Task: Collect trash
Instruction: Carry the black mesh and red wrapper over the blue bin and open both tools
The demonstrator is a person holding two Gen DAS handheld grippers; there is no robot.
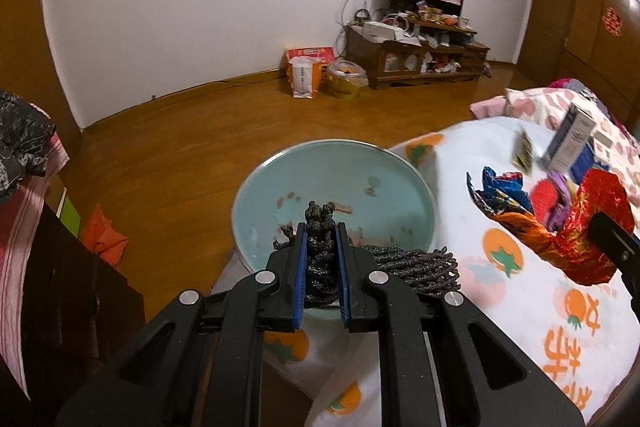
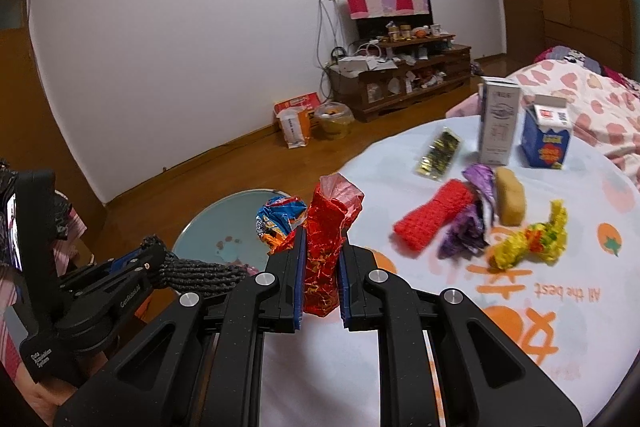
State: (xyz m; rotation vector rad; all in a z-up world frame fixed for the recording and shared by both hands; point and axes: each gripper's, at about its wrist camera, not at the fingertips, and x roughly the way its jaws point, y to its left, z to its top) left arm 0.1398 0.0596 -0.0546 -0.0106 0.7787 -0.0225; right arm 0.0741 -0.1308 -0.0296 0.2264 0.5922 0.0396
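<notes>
Left gripper [image 1: 322, 241] clamps grey cloth [image 1: 320, 251] over the basin [image 1: 400, 163]; right gripper [image 2: 322, 247] clamps red wrapper [image 2: 324, 259] beside the rim, above the table [image 2: 360, 367]. Centre both over the basin before releasing, wrapper first.

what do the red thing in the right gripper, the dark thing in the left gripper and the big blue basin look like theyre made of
Red wrapper: thin metallic foil or foil-coated plastic, glossy, with sharp crinkles and bright glints.
Dark bundle: braided or knitted cord, matte grey-black with a speckled weave; fibre type unclear.
Basin: smooth pale blue, soft sheen, thin rim; probably enamelled metal or plastic, hard to tell.
</notes>
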